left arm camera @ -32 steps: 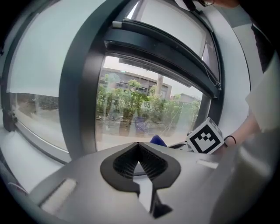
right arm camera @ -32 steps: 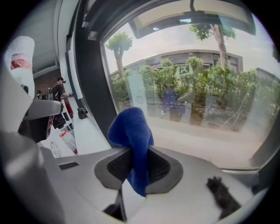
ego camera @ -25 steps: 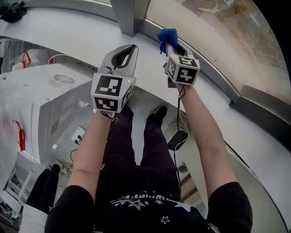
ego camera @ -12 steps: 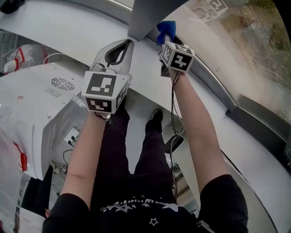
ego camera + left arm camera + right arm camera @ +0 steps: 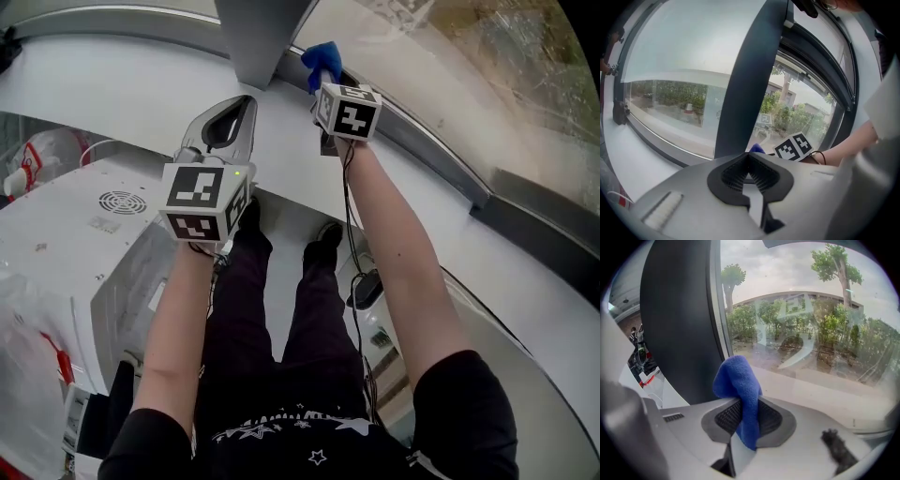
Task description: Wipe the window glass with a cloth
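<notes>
My right gripper [image 5: 323, 77] is shut on a blue cloth [image 5: 322, 56]. It is held up at the foot of the window glass [image 5: 487, 56], just right of the dark upright frame post [image 5: 258, 37]. In the right gripper view the blue cloth [image 5: 739, 385] sticks up from between the jaws of the right gripper [image 5: 745, 416], with the window glass [image 5: 811, 333] close ahead and the post [image 5: 679, 319] to the left. My left gripper [image 5: 228, 127] hangs shut and empty over the white sill [image 5: 112, 75]. From the left gripper [image 5: 749, 157] view, the tips meet in front of the post [image 5: 750, 79].
A white machine with a round vent [image 5: 103, 225] stands below the sill at the left, beside a red-and-white bag [image 5: 42, 159]. The person's legs [image 5: 281, 309] and a black cable [image 5: 361, 281] are beneath the arms. A dark lower window frame [image 5: 441, 155] runs diagonally to the right.
Both grippers have moved forward toward the window. The right one has carried the cloth closer to the glass beside the post, and the left has followed over the sill.
</notes>
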`<state>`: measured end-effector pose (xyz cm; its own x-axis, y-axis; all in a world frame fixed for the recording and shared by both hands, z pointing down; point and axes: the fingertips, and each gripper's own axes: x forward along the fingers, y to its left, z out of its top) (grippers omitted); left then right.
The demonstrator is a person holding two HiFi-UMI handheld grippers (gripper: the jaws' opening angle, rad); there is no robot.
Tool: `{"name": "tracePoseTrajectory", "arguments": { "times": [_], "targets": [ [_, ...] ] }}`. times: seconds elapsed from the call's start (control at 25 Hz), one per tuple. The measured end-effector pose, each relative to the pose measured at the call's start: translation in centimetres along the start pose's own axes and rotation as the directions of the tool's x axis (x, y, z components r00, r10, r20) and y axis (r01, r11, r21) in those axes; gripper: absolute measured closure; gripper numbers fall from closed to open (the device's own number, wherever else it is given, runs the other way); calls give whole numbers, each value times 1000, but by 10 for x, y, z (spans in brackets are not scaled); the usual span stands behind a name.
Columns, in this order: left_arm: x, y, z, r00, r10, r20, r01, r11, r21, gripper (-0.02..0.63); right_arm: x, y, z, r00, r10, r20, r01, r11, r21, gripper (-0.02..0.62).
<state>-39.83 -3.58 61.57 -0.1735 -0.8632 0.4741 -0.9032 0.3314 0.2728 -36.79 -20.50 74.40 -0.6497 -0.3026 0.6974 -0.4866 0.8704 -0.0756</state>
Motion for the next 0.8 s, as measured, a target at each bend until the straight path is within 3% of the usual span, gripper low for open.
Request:
{"name": "tracePoseTrajectory", "arguments": {
  "times": [0.36, 0.8],
  "targets": [
    [37, -87, -7, 990, -127, -63, 133, 986, 100, 598, -61, -100, -36, 994, -106, 11, 105, 991, 80, 522],
    [82, -237, -30, 961, -245, -128, 266, 947, 183, 598, -162, -248, -102, 975, -222, 14, 216, 960, 179, 522]
  ]
}}
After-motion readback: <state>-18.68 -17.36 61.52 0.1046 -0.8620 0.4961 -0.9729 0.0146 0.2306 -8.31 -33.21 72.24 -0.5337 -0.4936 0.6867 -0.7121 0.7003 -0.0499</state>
